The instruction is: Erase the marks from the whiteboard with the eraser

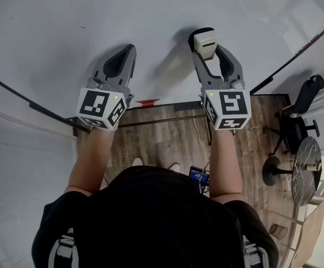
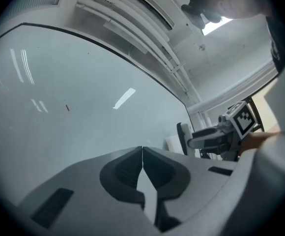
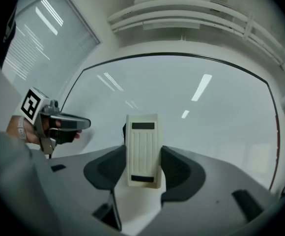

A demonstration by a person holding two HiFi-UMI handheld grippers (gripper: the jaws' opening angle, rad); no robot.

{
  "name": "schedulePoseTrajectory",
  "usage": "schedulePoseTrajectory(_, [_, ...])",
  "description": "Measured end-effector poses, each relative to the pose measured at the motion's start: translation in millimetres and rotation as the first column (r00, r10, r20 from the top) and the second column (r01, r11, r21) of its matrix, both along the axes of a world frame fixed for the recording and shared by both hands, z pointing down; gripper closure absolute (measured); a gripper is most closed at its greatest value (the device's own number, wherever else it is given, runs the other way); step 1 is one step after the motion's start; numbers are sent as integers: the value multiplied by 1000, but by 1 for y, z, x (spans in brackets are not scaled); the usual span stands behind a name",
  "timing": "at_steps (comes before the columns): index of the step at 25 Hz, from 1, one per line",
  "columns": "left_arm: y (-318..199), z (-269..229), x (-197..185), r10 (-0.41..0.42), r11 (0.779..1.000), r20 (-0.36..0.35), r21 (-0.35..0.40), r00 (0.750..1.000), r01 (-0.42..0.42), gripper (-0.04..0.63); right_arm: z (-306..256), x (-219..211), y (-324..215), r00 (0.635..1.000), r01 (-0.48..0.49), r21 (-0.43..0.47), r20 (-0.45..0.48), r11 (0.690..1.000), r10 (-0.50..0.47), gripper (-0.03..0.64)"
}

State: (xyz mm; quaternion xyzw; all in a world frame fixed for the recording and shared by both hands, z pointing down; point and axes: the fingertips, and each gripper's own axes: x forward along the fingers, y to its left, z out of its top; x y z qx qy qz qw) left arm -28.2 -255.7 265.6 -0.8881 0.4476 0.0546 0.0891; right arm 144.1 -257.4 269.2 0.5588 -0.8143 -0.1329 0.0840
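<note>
- The whiteboard (image 1: 95, 21) is a smooth, glossy, pale sheet inside a thin dark frame. Ceiling lights show on it as bright streaks in both gripper views.
- The eraser (image 3: 142, 149) is a cream plastic block, rectangular, with long ribs down its back and a dark slot near each end.
- It stands upright, pinched on both sides by the dark padded jaws of the right gripper (image 3: 143, 167). In the head view it is up at the board, right of centre, with a soft shadow beside it.
- The left gripper (image 2: 142, 151) has its jaws pressed together on nothing. It hovers near the board, left of the eraser.
- A tiny red fleck (image 2: 67, 107) sits on the board, possibly a leftover mark, though it is too small to be sure.
- Bare board spreads wide above and beside both grippers. The lower frame edge runs close beneath them, with the wood-plank floor (image 1: 167, 138) below.
</note>
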Motion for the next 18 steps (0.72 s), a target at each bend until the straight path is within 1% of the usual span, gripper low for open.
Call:
schedulePoseTrajectory(3, [6,18,1,30,999,18,-18,999,-29,589,9,-2,23,994,70,20,87,997,-71,394])
schedulePoseTrajectory(5, [13,30,8,89,995,31,-39,996,-87,589,16,-4,35,981,116,17,155,993,-117,394])
schedulePoseTrajectory(7, [26,38,17,152,987,33,-61,988,-150,589,21,-8,46,964,163,7,213,987,-160,396])
schedulePoseTrajectory(11, [54,46,33,254,967,63,-50,965,-251,589,33,-13,67,931,226,-13,296,974,-212,400])
schedulePoseTrajectory(14, [69,55,36,297,954,48,-55,954,-294,589,47,-7,77,925,224,-5,315,975,-211,400])
schedulePoseTrajectory(16, [73,61,37,304,951,32,-62,952,-301,589,57,-1,81,931,215,-7,304,976,-203,400])
schedulePoseTrajectory(18, [77,70,35,300,952,31,-70,953,-297,589,67,0,87,935,220,-14,288,975,-207,400])
